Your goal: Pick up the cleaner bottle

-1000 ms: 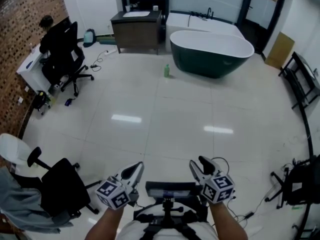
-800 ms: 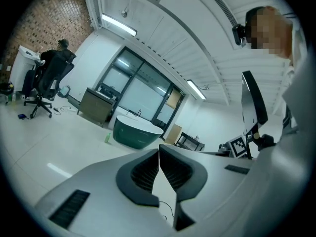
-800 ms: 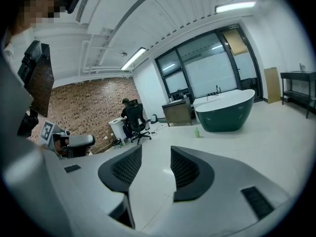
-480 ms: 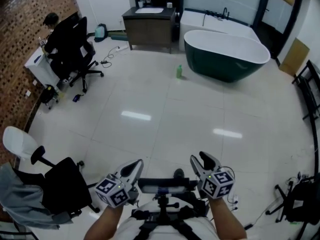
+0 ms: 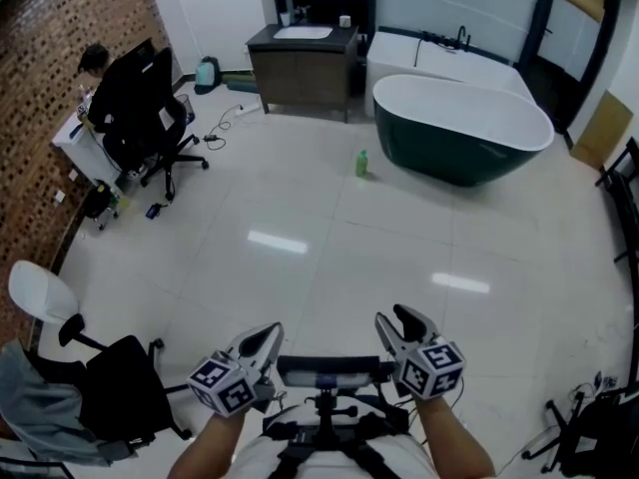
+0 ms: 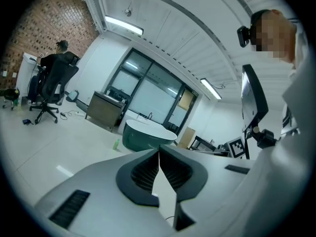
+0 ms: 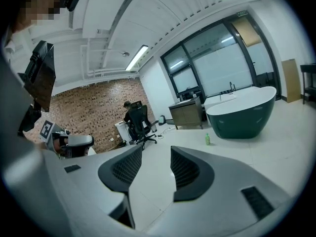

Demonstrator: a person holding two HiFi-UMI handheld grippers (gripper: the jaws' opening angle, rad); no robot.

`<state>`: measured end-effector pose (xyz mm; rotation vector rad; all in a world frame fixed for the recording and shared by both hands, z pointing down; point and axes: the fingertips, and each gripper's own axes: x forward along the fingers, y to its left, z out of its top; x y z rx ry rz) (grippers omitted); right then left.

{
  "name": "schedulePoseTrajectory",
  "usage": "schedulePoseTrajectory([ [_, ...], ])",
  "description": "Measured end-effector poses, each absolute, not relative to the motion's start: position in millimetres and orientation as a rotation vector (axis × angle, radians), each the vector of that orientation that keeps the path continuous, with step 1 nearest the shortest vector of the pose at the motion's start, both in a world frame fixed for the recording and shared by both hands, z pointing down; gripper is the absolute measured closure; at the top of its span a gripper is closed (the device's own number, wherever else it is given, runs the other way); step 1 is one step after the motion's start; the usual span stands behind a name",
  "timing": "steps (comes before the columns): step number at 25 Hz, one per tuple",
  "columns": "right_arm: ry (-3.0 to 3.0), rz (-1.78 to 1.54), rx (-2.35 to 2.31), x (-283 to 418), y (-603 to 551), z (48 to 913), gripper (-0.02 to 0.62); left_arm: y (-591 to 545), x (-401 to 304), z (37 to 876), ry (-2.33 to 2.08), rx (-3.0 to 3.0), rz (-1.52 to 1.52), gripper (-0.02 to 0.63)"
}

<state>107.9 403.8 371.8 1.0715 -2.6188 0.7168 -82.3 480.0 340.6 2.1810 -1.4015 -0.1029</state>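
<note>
The cleaner bottle [image 5: 361, 163] is a small green bottle that stands upright on the white tiled floor, just left of the dark green bathtub [image 5: 461, 128]. It shows far off in the left gripper view [image 6: 116, 144] and the right gripper view [image 7: 207, 139]. Both grippers are held low at the person's waist, a long way short of the bottle. My left gripper [image 5: 266, 337] is shut with nothing in it, its pads together [image 6: 159, 154]. My right gripper [image 5: 397, 325] stands open and empty, with floor showing between its jaws [image 7: 156, 151].
A wooden vanity cabinet [image 5: 303, 63] stands behind the bottle, left of the tub. A person sits in a black office chair [image 5: 140, 108] at a desk on the left. A black chair [image 5: 120, 382] and a white chair [image 5: 35, 292] are near left; a stand with cables [image 5: 589, 432] is near right.
The whole view has advanced across the floor towards the tub: the bottle and bathtub sit closer and lower in the head view. Both grippers keep their pose in front of the person.
</note>
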Motion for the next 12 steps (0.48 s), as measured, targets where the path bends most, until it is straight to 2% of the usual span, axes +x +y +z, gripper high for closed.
schedulePoseTrajectory([
  [12, -2.591, 0.801, 1.073, 114, 336, 385, 0.419, 397, -65, 345, -1.343, 2.193, -0.041, 0.603],
])
